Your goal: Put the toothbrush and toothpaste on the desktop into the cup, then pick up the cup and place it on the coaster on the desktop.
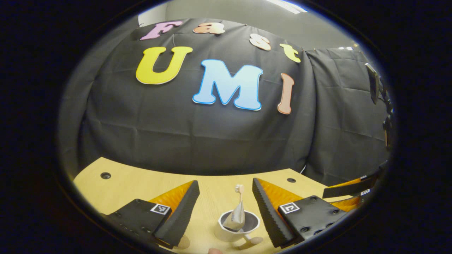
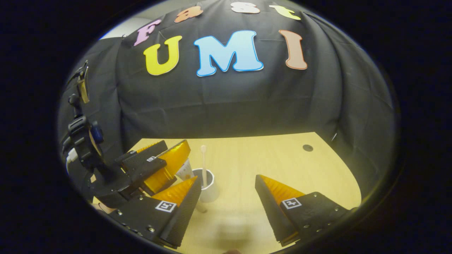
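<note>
Hand-held gripper fingers of the left unit (image 1: 226, 208) are spread wide, one on each side of the cup (image 1: 236, 229), with clear bench on both sides and no contact made. The right hand-held gripper (image 2: 227, 206) is likewise spread and pinches nothing; the cup (image 2: 209, 188) stands beyond and to the left of its left finger.

The cup is a small white cylinder, smooth-walled and apparently rigid, standing near the close edge of the pale wood-grain bench (image 1: 141, 183). The toothbrush (image 1: 240, 197) is seen upright in it, bristles uppermost, and the toothpaste (image 1: 236, 219), a soft crimped tube, leans inside the rim. A round wooden piece (image 1: 253, 241) lies just beside the cup's base; whether it is the coaster cannot be told.

The load is judged light but top-heavy, and the glossy wall possibly slippery. A hold across the cup's mid-wall, below the rim, is judged best, with the ribbed black finger pads giving friction; tilting should be avoided.
</note>
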Tool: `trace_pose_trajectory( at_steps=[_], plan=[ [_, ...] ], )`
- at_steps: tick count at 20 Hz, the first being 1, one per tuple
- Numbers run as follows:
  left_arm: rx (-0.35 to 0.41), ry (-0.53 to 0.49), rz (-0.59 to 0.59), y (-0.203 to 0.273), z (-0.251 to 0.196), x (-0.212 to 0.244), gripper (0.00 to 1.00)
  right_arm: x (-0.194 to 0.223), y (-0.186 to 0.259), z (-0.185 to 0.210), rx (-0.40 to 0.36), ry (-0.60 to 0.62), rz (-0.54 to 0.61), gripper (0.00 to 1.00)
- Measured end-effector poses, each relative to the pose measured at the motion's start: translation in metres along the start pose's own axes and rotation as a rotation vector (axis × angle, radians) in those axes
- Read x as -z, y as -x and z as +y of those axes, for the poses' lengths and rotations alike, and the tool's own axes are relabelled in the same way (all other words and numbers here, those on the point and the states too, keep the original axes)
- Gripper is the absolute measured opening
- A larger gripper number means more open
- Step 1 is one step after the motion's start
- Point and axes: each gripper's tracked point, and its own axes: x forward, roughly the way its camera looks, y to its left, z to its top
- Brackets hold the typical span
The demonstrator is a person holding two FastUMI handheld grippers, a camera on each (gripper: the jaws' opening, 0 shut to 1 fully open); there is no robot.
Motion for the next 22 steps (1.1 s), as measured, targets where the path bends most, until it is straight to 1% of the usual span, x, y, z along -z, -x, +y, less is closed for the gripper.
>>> trace_pose_trajectory(
  at_steps=[5,6,7,12,13,14,17,18,19,20,21,22],
  plan=[
    [-0.037,-0.003,-0.016,0.020,0.016,-0.016,0.96,0.004,-0.011,0.017,-0.024,0.016,0.035,0.93],
    [-0.044,-0.003,-0.018,0.024,0.019,-0.018,0.94,0.005,-0.014,0.020,-0.029,0.015,0.044,0.93],
    [-0.052,-0.002,-0.019,0.027,0.023,-0.021,0.96,0.006,-0.015,0.023,-0.033,0.013,0.056,0.93],
    [-0.091,0.003,-0.018,0.045,0.040,-0.027,0.96,0.020,-0.027,0.032,-0.035,0.013,0.147,0.93],
    [-0.094,0.004,-0.018,0.048,0.041,-0.028,0.94,0.024,-0.030,0.033,-0.034,0.015,0.170,0.93],
    [-0.103,0.002,-0.018,0.052,0.042,-0.029,0.96,0.026,-0.034,0.035,-0.036,0.016,0.190,0.93],
    [-0.122,-0.001,-0.019,0.061,0.048,-0.033,0.96,0.034,-0.039,0.040,-0.037,0.023,0.238,0.93],
    [-0.126,0.004,-0.018,0.064,0.049,-0.033,0.96,0.038,-0.040,0.042,-0.036,0.027,0.257,0.93],
    [-0.133,0.010,-0.015,0.067,0.050,-0.032,0.98,0.040,-0.043,0.044,-0.035,0.030,0.278,0.93],
    [-0.138,0.017,-0.013,0.069,0.051,-0.033,0.96,0.043,-0.045,0.045,-0.036,0.033,0.299,0.93],
    [-0.139,0.024,-0.012,0.072,0.050,-0.033,0.96,0.045,-0.048,0.046,-0.032,0.037,0.323,0.93],
    [-0.145,0.030,-0.010,0.075,0.052,-0.032,0.98,0.049,-0.049,0.048,-0.031,0.037,0.346,0.93]
  ],
)
